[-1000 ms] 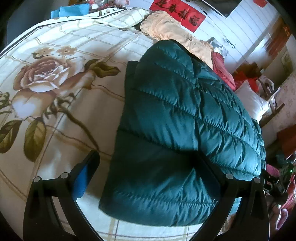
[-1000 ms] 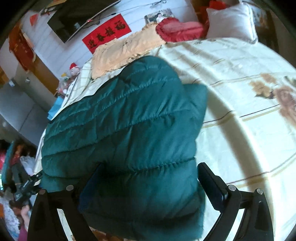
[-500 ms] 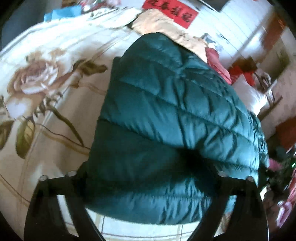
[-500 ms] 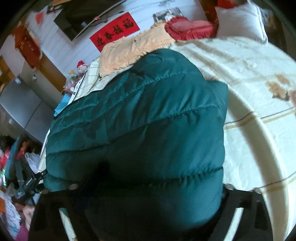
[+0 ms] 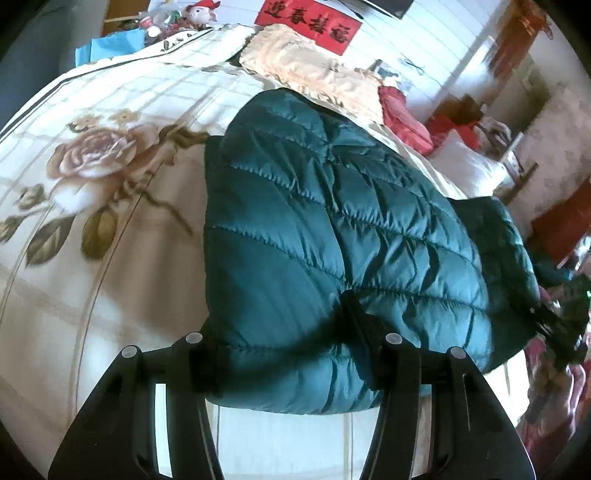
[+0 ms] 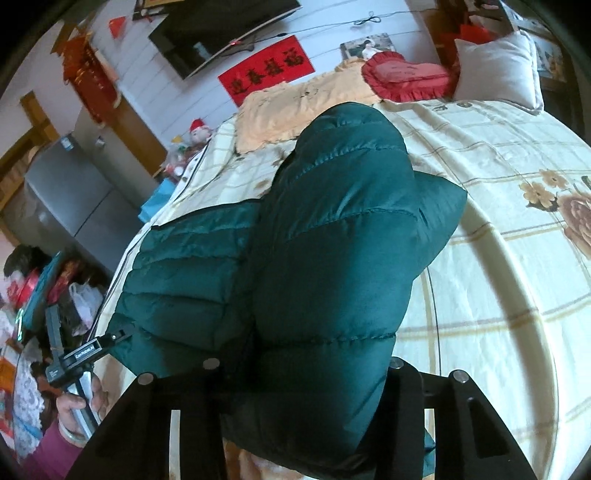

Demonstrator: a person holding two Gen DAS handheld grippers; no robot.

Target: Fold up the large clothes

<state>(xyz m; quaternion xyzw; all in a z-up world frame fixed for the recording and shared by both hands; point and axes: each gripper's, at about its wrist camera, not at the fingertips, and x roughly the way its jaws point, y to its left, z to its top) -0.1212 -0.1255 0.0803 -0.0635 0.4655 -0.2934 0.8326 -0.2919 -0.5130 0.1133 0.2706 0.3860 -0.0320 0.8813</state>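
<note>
My left gripper (image 5: 291, 354) has the near edge of the dark green quilted puffer jacket (image 5: 332, 236) between its fingers, jaws closing in, and the padded cloth bunches and puckers right where the black fingers (image 5: 364, 332) sink into it. The pads look pressed on the fabric. The near hem is raised off the floral bedspread (image 5: 92, 184), with pale sheet showing beneath it.

Same story on my right: the right gripper (image 6: 303, 373) is closing on the jacket's (image 6: 332, 240) near end, the thick stuffing filling the whole gap between the fingers (image 6: 397, 380) and spilling over them. From this side the jacket lies along the bed, one rounded part reaching up toward the orange pillow (image 6: 295, 99), a wide flap sticking out to the right over the checked bedspread (image 6: 498, 184).

Beyond it, a red heart-shaped cushion (image 6: 406, 79) sits just beside a white pillow (image 6: 495, 66) at the head of the bed. A red banner with black characters (image 6: 266, 74) hangs on the white wall under a dark screen (image 6: 221, 29). At lower left in the right wrist view, a hand (image 6: 79, 402) grips the handle of the other device.
</note>
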